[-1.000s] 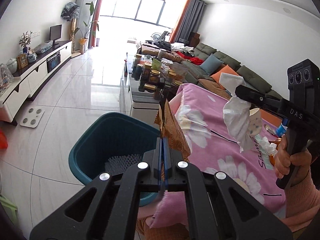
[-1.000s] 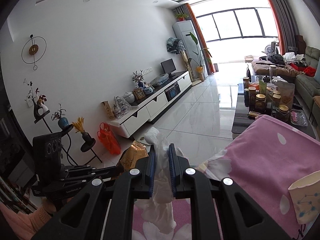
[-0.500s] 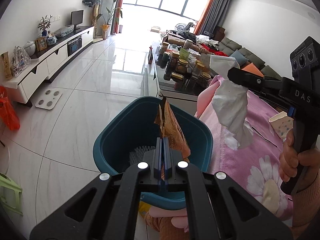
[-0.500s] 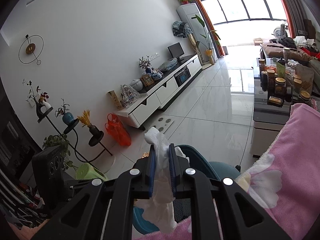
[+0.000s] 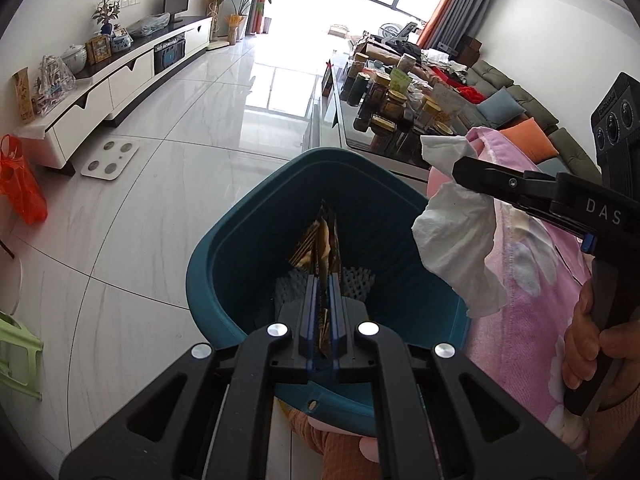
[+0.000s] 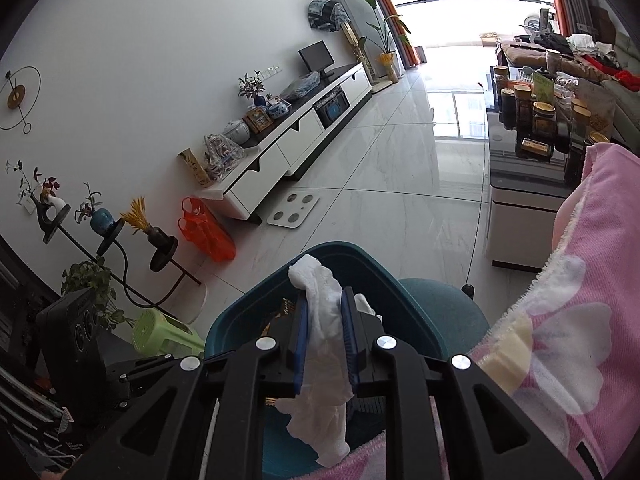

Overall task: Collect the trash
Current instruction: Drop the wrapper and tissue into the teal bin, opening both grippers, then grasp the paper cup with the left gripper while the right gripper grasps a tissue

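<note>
A teal bin (image 5: pixel 224 248) stands on the floor beside the pink blanket. My left gripper (image 5: pixel 325 280) points down into it, and its jaws are just starting to open with a brown and gold snack wrapper (image 5: pixel 318 240) still pinched between the pads. A white foam net (image 5: pixel 358 280) lies at the bin's bottom. My right gripper (image 6: pixel 324 300) hangs over the bin's (image 6: pixel 248 312) near rim. Its jaws are opening, and a crumpled white tissue (image 6: pixel 320 312) still sits between the pads, touching both. From the left wrist view the right gripper (image 5: pixel 460 168) and the drooping tissue (image 5: pixel 456 248) are above the bin's right edge.
A pink flowered blanket (image 5: pixel 532 248) covers the surface at right. Behind it a low table (image 5: pixel 360 144) carries several jars. A white TV cabinet (image 6: pixel 288 152), an orange bag (image 6: pixel 208 236), a white scale (image 6: pixel 294 208) and a green stool (image 6: pixel 160 332) stand on the tiled floor.
Both grippers have dropped toward the bin and now hang over or inside it. The right gripper's jaws stand wider around the tissue than before.
</note>
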Motion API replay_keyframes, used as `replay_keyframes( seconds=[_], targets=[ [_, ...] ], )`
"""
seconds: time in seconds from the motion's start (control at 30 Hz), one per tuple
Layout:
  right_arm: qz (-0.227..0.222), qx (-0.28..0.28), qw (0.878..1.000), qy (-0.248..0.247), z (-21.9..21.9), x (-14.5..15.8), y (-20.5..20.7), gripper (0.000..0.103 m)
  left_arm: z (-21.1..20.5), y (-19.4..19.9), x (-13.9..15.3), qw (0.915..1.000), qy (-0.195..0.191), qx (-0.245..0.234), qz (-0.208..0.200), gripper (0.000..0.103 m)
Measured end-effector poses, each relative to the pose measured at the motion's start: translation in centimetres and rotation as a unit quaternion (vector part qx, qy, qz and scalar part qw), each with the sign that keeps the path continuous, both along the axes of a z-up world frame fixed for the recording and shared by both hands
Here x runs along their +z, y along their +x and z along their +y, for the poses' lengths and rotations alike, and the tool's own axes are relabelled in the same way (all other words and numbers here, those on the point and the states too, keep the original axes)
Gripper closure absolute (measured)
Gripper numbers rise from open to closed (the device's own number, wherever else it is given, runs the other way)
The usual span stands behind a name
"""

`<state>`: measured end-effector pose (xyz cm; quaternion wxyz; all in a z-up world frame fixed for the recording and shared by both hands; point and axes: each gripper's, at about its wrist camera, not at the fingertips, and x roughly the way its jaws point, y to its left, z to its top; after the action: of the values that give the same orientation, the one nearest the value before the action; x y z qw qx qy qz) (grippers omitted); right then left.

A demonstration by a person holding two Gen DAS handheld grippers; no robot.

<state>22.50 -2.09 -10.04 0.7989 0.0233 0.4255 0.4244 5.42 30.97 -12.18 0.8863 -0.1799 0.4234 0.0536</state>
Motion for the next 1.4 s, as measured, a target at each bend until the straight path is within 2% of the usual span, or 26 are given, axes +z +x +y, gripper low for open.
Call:
replay_keyframes(
  seconds=[0.07,0.1,0.13,0.3,0.5,0.6,0.73,0.87,1.03,1.2,1.4],
  targets=[
    [0.0,-0.003,1.0,-0.008,0.1,-0.1,-0.1,0.078,0.0,0.6,-0.5,1.0,-0.002,0.004,0.004,0.095],
    [0.001,-0.005,1.0,-0.01,0.0,-0.2,-0.1,0.07,0.1,0.8,-0.8,1.0,-0.005,0.005,0.005,0.091],
    [0.002,-0.007,1.0,-0.013,0.0,-0.3,0.0,0.067,0.2,1.0,-0.9,0.9999,-0.008,0.006,0.005,0.087],
    [0.003,-0.013,1.0,-0.01,-0.7,-0.2,0.0,0.064,0.2,1.6,-1.1,0.9999,-0.011,0.012,-0.002,0.082],
    [-0.004,-0.009,1.0,0.001,-2.5,0.5,-0.8,0.063,-0.3,0.4,0.9,0.9994,-0.002,0.007,-0.033,0.073],
    [-0.021,-0.001,1.0,0.004,-3.6,1.5,-1.9,0.062,-1.7,-0.3,2.6,0.9983,0.001,-0.008,-0.058,0.067],
    [-0.057,0.007,0.998,0.012,-6.2,3.2,-4.0,0.054,-4.2,-1.7,4.9,0.9946,0.007,-0.046,-0.093,0.061],
    [-0.092,-0.004,0.996,0.014,-9.7,4.6,-5.9,0.053,-7.9,-1.5,6.5,0.9888,0.004,-0.096,-0.114,0.06],
    [-0.122,-0.043,0.992,0.011,-15.7,5.7,-7.5,0.053,-13.8,-0.6,7.4,0.9772,-0.003,-0.172,-0.125,0.057],
    [-0.13,-0.112,0.985,0.008,-22.9,5.8,-8.6,0.052,-20.5,0.4,7.0,0.9631,-0.007,-0.242,-0.118,0.056],
    [-0.123,-0.208,0.97,-0.006,-31.1,5.0,-10.3,0.052,-27.0,2.9,7.5,0.9464,0.014,-0.297,-0.126,0.053]
  ],
)
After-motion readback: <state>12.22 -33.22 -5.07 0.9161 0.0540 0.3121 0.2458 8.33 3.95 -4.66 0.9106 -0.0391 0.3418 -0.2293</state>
